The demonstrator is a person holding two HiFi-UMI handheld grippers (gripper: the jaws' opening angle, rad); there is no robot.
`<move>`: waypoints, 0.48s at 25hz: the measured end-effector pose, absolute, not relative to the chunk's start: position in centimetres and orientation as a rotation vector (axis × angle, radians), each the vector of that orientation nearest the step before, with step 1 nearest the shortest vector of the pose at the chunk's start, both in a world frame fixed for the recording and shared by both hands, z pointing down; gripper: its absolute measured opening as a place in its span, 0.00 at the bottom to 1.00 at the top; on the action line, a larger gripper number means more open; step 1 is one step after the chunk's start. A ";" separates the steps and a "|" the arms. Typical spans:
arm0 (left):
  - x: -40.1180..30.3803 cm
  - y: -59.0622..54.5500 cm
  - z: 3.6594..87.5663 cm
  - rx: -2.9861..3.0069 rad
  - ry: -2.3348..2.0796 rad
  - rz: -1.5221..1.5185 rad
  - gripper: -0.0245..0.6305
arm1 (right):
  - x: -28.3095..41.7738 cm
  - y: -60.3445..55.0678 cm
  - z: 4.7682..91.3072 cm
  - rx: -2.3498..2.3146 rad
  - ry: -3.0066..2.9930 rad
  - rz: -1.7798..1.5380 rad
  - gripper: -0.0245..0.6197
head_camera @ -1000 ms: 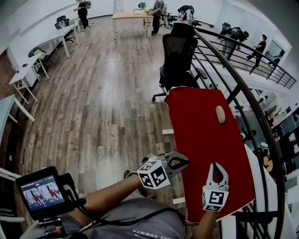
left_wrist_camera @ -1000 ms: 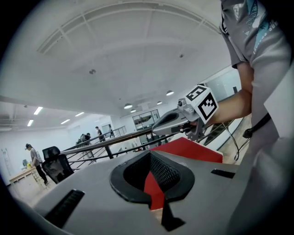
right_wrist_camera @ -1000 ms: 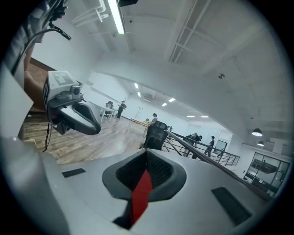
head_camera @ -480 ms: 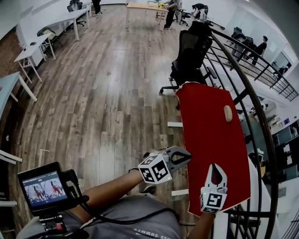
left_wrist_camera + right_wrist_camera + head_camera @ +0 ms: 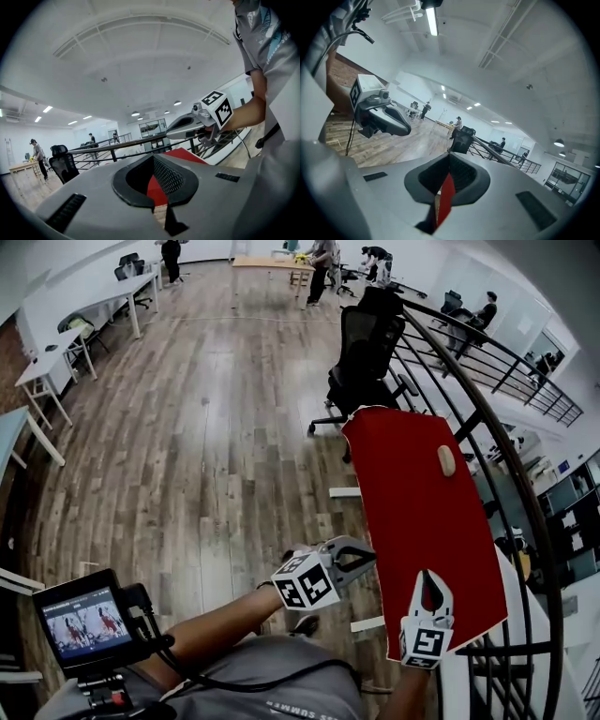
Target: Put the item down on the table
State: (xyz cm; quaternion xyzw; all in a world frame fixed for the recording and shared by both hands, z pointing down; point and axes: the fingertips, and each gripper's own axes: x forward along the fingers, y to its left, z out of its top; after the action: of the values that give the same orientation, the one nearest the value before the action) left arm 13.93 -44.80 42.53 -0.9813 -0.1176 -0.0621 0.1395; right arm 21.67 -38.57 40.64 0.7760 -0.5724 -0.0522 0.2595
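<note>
While up over the floor, red board stretching ahead of right hand-held gripper, squeezed shut on its end; left hand-held gripper squeezed shut on its side.

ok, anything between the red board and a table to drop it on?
Yes: a black office chair stands just past the red board's far end, on the line to the far wooden table. The white desks at the left lie across the wood floor, with nothing visible in the way.
</note>
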 end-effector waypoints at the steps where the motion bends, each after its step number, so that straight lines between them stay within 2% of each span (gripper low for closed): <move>1: 13.5 -43.8 42.4 -2.831 -0.350 -0.177 0.03 | 21.3 -37.6 40.5 2.107 -1.544 -0.142 0.04; 12: 12.4 -40.4 41.9 -2.837 -0.345 -0.155 0.03 | 20.1 -34.1 40.1 2.093 -1.539 -0.144 0.04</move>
State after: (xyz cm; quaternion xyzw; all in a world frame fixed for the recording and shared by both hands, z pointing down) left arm 12.45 -40.43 41.86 -0.9816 -0.1193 -0.0535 0.1391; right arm 20.07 -34.07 40.12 0.7752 -0.5702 -0.0533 0.2666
